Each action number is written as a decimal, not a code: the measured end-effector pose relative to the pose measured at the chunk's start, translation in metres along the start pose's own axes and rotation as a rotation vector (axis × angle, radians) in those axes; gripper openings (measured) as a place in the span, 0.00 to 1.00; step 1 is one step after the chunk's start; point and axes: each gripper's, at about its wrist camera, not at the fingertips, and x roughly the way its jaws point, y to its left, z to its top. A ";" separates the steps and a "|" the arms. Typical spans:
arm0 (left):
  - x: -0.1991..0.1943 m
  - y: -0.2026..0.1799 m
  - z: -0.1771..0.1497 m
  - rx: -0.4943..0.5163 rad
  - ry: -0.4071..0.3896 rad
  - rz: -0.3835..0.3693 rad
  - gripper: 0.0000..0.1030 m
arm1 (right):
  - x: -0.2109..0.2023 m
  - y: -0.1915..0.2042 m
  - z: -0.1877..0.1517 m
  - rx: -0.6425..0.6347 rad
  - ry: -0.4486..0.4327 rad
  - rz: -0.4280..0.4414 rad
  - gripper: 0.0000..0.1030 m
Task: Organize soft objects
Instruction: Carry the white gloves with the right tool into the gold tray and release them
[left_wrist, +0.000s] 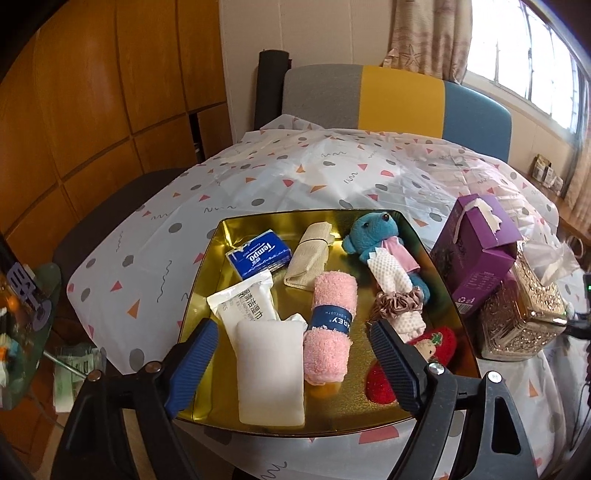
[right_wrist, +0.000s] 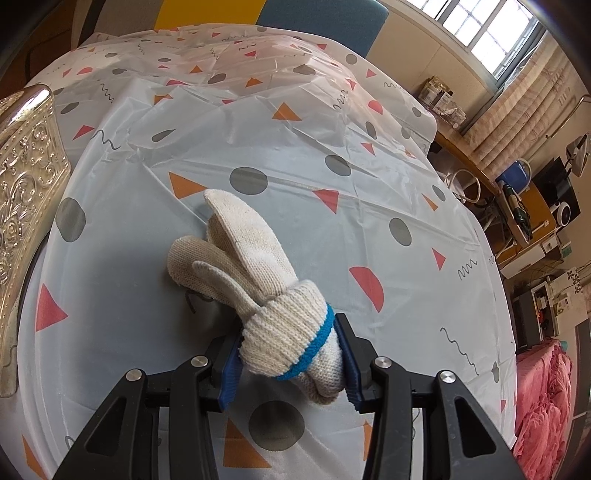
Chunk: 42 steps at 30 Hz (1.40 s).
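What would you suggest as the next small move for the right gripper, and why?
Probably carry the rolled glove toward the gold tray. The right gripper is shut on its cuff, and the other soft items already lie in that tray.

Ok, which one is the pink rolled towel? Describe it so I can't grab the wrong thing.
Look in the gold tray on the patterned tablecloth. Near its middle, between the white pouch and the red strawberry plush, lies the pink rolled towel. It alone is fluffy pink terry with a navy paper band around its waist.
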 end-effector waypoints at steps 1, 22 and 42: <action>-0.001 -0.001 0.000 0.004 -0.004 -0.002 0.84 | 0.000 -0.001 0.000 0.007 0.001 0.004 0.44; -0.009 0.007 -0.009 -0.017 -0.024 -0.061 0.87 | 0.007 -0.016 0.016 0.156 0.091 0.092 0.44; 0.003 0.025 -0.017 -0.064 0.003 -0.039 0.87 | -0.149 -0.024 0.135 0.147 -0.230 0.190 0.43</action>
